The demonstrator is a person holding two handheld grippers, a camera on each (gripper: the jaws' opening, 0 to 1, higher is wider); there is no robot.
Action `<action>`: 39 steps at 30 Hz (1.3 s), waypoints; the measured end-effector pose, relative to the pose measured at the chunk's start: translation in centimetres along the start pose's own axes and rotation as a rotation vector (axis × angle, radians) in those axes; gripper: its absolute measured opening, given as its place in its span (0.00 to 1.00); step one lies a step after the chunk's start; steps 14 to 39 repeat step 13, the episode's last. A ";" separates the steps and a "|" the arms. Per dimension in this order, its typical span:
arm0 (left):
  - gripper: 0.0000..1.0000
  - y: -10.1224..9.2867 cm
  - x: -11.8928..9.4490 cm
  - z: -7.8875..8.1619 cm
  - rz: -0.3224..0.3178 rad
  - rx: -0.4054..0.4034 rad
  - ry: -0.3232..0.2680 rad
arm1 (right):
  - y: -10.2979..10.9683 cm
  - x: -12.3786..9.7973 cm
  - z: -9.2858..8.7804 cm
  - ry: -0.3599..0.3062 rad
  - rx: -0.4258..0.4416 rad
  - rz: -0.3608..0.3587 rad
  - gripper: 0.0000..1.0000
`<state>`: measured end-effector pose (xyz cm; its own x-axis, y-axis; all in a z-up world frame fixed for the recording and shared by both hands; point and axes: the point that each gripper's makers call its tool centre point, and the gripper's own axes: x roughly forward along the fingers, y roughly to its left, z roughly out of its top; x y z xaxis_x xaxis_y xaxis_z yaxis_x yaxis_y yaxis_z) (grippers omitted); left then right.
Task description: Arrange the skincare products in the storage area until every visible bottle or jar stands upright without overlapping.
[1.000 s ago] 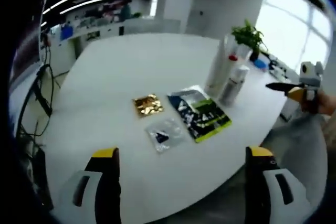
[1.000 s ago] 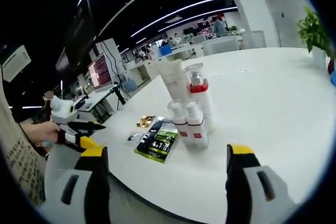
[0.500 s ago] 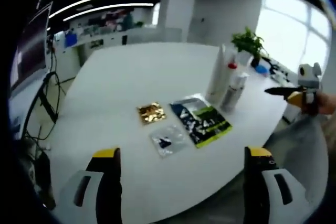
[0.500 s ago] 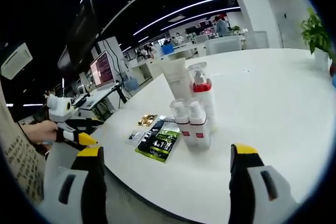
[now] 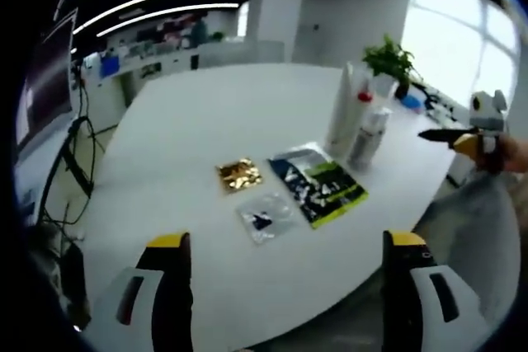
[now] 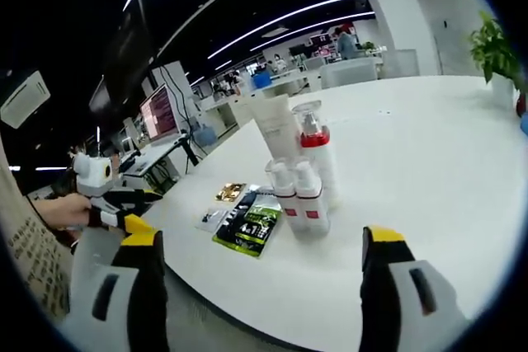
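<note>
While both views have only drifted a little over the last second, nothing on the counter (image 5: 206, 113) has moved: the products are untouched.

Largest to smallest, placed from the tall white tube (image 6: 278, 129): the counter carries everything, and both hand-held grippers are held off its near edge, well apart from the cluster. The left hand-held gripper (image 5: 285, 286) has its jaws spread wide and empty; the right hand-held gripper (image 6: 256, 286) likewise. The red-collared pump bottle (image 6: 316, 150) stands upright touching the tube, and two small white bottles (image 6: 297, 195) stand upright just in front. The green-and-black sachet (image 6: 250, 222) lies flat beside them, then the clear sachet (image 5: 264, 217) and gold sachet (image 5: 237, 174) beyond. Judgement: the bottles already stand; only the small shift in viewpoint is new, so either the task is near done or the first reach is pending.
</note>
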<state>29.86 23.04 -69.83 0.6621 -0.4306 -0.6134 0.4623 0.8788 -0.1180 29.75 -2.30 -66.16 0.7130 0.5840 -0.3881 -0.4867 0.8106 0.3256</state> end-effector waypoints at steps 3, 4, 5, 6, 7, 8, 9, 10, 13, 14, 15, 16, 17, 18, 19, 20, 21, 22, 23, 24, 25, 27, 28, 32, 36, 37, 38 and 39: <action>0.93 -0.2 0.0 -0.1 0.000 0.019 0.009 | 0.0 0.0 0.0 -0.001 0.003 0.000 1.00; 0.93 0.0 0.1 -0.2 0.001 0.027 0.012 | -0.1 0.0 0.0 -0.002 0.004 -0.001 1.00; 0.93 0.0 0.1 -0.2 0.001 0.031 0.014 | -0.1 0.0 0.0 -0.002 0.005 -0.001 1.00; 0.93 -0.1 0.1 -0.2 0.002 0.033 0.018 | -0.1 0.0 0.1 -0.004 0.007 -0.002 1.00; 0.93 -0.1 0.1 -0.2 0.002 0.035 0.019 | -0.1 0.0 0.1 -0.006 0.007 -0.003 1.00; 0.93 -0.1 0.1 -0.3 0.000 0.035 0.021 | -0.2 0.0 0.1 -0.007 0.008 -0.004 1.00; 0.93 -0.1 0.1 -0.3 0.000 0.034 0.021 | -0.1 0.0 0.1 -0.007 0.009 -0.004 1.00; 0.93 -0.1 0.1 -0.3 0.000 0.033 0.022 | -0.2 0.0 0.1 -0.007 0.010 -0.004 1.00; 0.93 -0.1 0.1 -0.4 0.001 0.033 0.024 | -0.2 0.0 0.1 -0.004 0.012 -0.004 1.00; 0.93 -0.1 0.1 -0.4 0.001 0.033 0.024 | -0.2 0.0 0.1 -0.004 0.012 -0.004 1.00; 0.93 -0.1 0.1 -0.4 0.001 0.033 0.024 | -0.2 0.0 0.1 -0.004 0.012 -0.004 1.00; 0.93 -0.1 0.1 -0.4 0.001 0.033 0.024 | -0.2 0.0 0.1 -0.004 0.012 -0.004 1.00; 0.93 -0.1 0.1 -0.4 0.001 0.033 0.024 | -0.2 0.0 0.1 -0.004 0.012 -0.004 1.00; 0.93 -0.1 0.1 -0.4 0.001 0.033 0.024 | -0.2 0.0 0.1 -0.004 0.012 -0.004 1.00; 0.93 -0.1 0.1 -0.4 0.001 0.033 0.024 | -0.2 0.0 0.1 -0.004 0.012 -0.004 1.00; 0.93 -0.1 0.1 -0.4 0.001 0.033 0.024 | -0.2 0.0 0.1 -0.004 0.012 -0.004 1.00; 0.93 -0.1 0.1 -0.4 0.001 0.033 0.024 | -0.2 0.0 0.1 -0.004 0.012 -0.004 1.00; 0.93 -0.1 0.1 -0.4 0.001 0.033 0.024 | -0.2 0.0 0.1 -0.004 0.012 -0.004 1.00; 0.93 -0.1 0.1 -0.4 0.001 0.033 0.024 | -0.2 0.0 0.1 -0.004 0.012 -0.004 1.00; 0.93 -0.1 0.1 -0.4 0.001 0.033 0.024 | -0.2 0.0 0.1 -0.004 0.012 -0.004 1.00; 0.93 -0.1 0.1 -0.4 0.001 0.033 0.024 | -0.2 0.0 0.1 -0.004 0.012 -0.004 1.00; 0.93 -0.1 0.1 -0.4 0.001 0.033 0.024 | -0.2 0.0 0.1 -0.004 0.012 -0.004 1.00; 0.93 -0.1 0.1 -0.4 0.001 0.033 0.024 | -0.2 0.0 0.1 -0.004 0.012 -0.004 1.00; 0.93 -0.1 0.1 -0.4 0.001 0.033 0.024 | -0.2 0.0 0.1 -0.004 0.012 -0.004 1.00; 0.93 -0.1 0.1 -0.4 0.001 0.033 0.024 | -0.2 0.0 0.1 -0.004 0.012 -0.004 1.00; 0.93 -0.1 0.1 -0.4 0.001 0.033 0.024 | -0.2 0.0 0.1 -0.004 0.012 -0.004 1.00; 0.93 -0.1 0.1 -0.4 0.001 0.033 0.024 | -0.2 0.0 0.1 -0.004 0.012 -0.004 1.00; 0.93 -0.1 0.1 -0.4 0.001 0.033 0.024 | -0.2 0.0 0.1 -0.004 0.012 -0.004 1.00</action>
